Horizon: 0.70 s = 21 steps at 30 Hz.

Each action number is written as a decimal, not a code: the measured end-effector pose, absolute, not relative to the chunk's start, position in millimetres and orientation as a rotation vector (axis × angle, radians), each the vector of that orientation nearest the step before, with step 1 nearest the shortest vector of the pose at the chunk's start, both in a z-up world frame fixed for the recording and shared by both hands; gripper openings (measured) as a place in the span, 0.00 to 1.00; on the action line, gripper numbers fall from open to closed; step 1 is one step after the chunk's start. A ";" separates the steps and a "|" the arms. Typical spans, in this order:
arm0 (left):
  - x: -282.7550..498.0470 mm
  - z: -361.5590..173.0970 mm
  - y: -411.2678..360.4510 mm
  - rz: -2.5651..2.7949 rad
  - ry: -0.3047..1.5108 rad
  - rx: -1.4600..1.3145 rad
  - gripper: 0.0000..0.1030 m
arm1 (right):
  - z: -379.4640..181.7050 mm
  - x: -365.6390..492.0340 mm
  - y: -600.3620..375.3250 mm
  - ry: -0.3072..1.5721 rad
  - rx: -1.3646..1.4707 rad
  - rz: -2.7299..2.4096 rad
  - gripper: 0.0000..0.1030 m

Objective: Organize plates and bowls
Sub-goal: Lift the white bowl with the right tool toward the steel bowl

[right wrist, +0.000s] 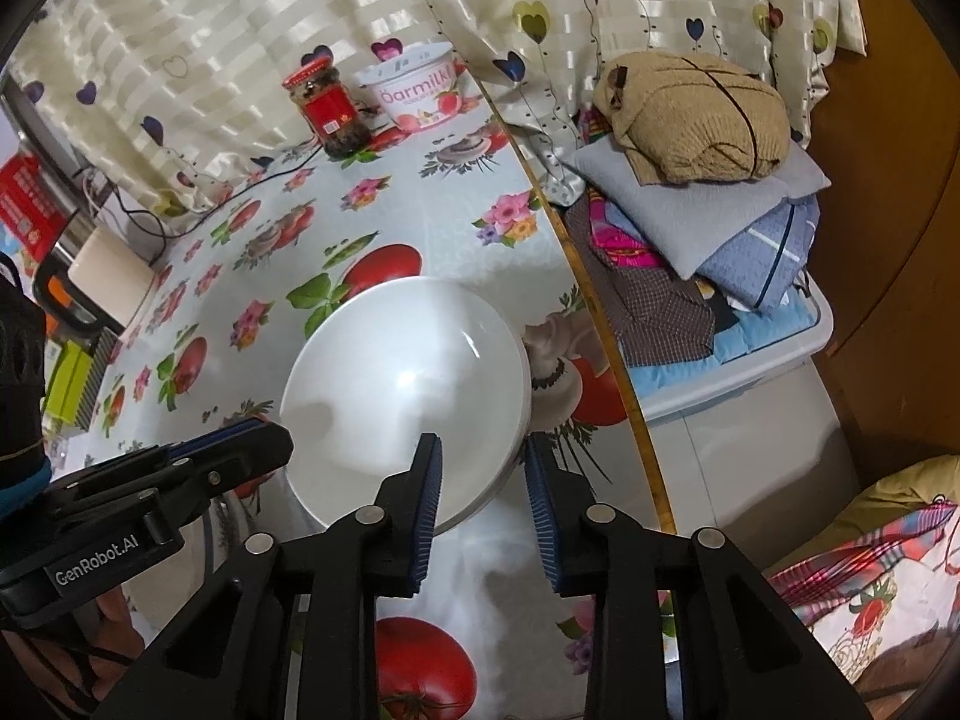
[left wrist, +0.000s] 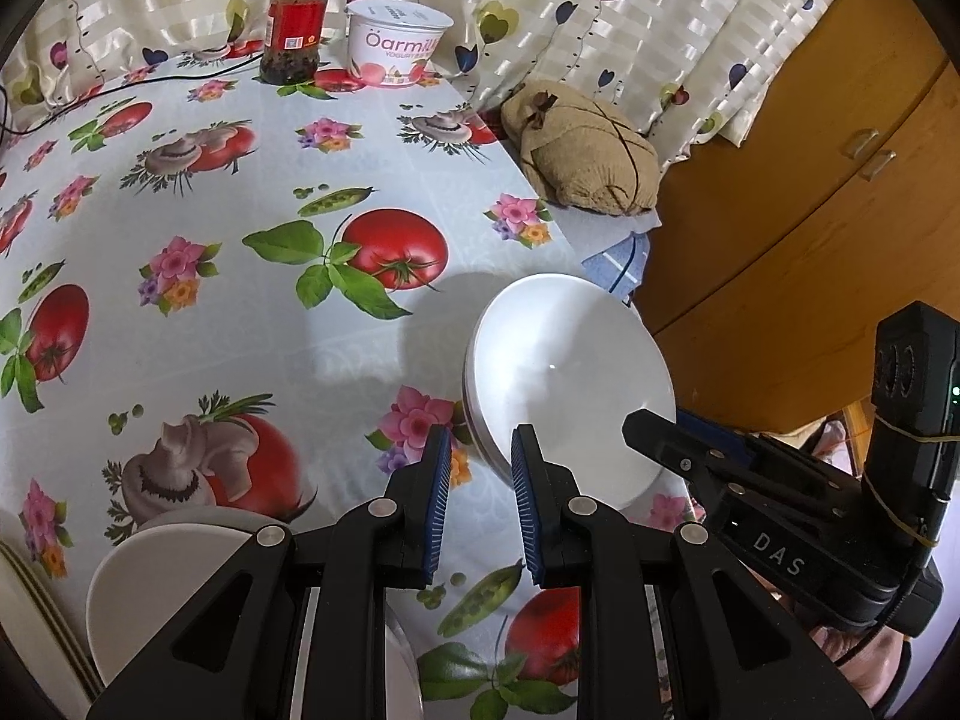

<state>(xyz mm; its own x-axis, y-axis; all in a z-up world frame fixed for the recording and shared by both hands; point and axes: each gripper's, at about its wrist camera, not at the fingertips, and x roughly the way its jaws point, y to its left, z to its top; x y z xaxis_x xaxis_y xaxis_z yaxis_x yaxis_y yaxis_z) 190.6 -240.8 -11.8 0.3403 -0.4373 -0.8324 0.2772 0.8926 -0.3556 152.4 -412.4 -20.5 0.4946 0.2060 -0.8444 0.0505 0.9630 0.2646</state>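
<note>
Holding the left gripper (left wrist: 480, 444) partly open low over the tomato-print tablecloth (left wrist: 240, 312), blue pads (left wrist: 438, 498) apart and clamping nothing. Seeing the white plate stack (left wrist: 570, 384) at 1 o'clock from those tips, lying near the table's right edge, with its near-left rim lining up with the gap between the fingers; not being able to tell whether either pad is touching it. Showing at least two layered rims on the stack's left side.

Reaching in with the right gripper (left wrist: 654, 429) from 4 o'clock of the stack, its tip overlapping the far-right rim. In the right wrist view, keeping the right gripper (right wrist: 480, 456) open about as wide, gripping nothing, with the white plate stack (right wrist: 408, 384) at 11 o'clock and its near rim crossing between the two fingers. Catching the left gripper (right wrist: 240, 441) at 9 o'clock, just beside the stack's left edge.

Leaving another pale plate (left wrist: 168, 582) at 7 o'clock in the left wrist view, partly hidden behind the gripper body. Standing at 12 o'clock, at the table's far end by the curtain (left wrist: 600, 30): a red-lidded jar (left wrist: 297, 18) and a yogurt tub (left wrist: 399, 42), side by side. Resting off the table at 2 o'clock, a tied brown bundle (left wrist: 582, 144).
</note>
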 end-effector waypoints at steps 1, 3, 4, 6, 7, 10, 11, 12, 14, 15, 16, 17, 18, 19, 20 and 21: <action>191.0 -12.3 -241.4 -0.469 1.134 -0.160 0.21 | -21.3 152.3 -412.8 1.054 0.269 0.094 0.25; 191.8 -13.5 -242.0 -0.467 1.137 -0.161 0.21 | -22.7 152.6 -413.9 1.056 0.273 0.092 0.23; 192.1 -13.8 -242.7 -0.466 1.137 -0.160 0.21 | -23.1 152.7 -413.8 1.057 0.273 0.092 0.22; 192.1 -13.5 -242.7 -0.466 1.137 -0.159 0.21 | -24.6 152.8 -414.6 1.061 0.278 0.094 0.22; 192.3 -13.8 -243.2 -0.466 1.137 -0.156 0.21 | -24.5 152.7 -414.8 1.060 0.279 0.094 0.22; 193.3 -16.1 -244.4 -0.469 1.141 -0.156 0.21 | -25.2 153.1 -414.0 1.059 0.271 0.093 0.22; 193.6 -17.2 -245.1 -0.471 1.143 -0.155 0.21 | -26.1 153.3 -414.3 1.059 0.270 0.093 0.21; 193.6 -17.9 -246.2 -0.473 1.145 -0.154 0.21 | -25.6 153.4 -413.7 1.059 0.270 0.093 0.21; 193.5 -18.4 -247.9 -0.474 1.143 -0.149 0.21 | -26.1 153.3 -413.6 1.059 0.270 0.095 0.19; 193.3 -18.3 -248.4 -0.473 1.141 -0.146 0.21 | -25.6 153.0 -413.4 1.060 0.272 0.095 0.19; 193.3 -18.2 -248.6 -0.473 1.141 -0.145 0.21 | -25.5 153.2 -413.0 1.059 0.270 0.093 0.19; 193.4 -18.3 -248.4 -0.474 1.141 -0.147 0.21 | -25.5 153.3 -413.0 1.060 0.271 0.093 0.19; 193.2 -18.5 -248.7 -0.474 1.141 -0.147 0.21 | -26.3 153.5 -413.5 1.060 0.273 0.093 0.19; 192.9 -18.3 -248.9 -0.474 1.140 -0.145 0.21 | -25.6 153.3 -412.6 1.060 0.273 0.094 0.19; 192.9 -18.1 -249.2 -0.472 1.138 -0.141 0.21 | -26.2 153.4 -412.4 1.061 0.271 0.093 0.18; 192.2 -17.3 -249.4 -0.471 1.136 -0.140 0.21 | -25.6 153.3 -412.6 1.062 0.270 0.093 0.18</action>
<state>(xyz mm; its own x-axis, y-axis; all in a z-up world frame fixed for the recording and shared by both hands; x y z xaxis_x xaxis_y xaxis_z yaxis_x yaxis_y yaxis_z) 192.2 -249.4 -17.3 0.3358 -0.4296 -0.8382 0.2901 0.8938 -0.3419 153.3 -412.6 -25.6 0.4870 0.2048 -0.8491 0.0537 0.9633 0.2631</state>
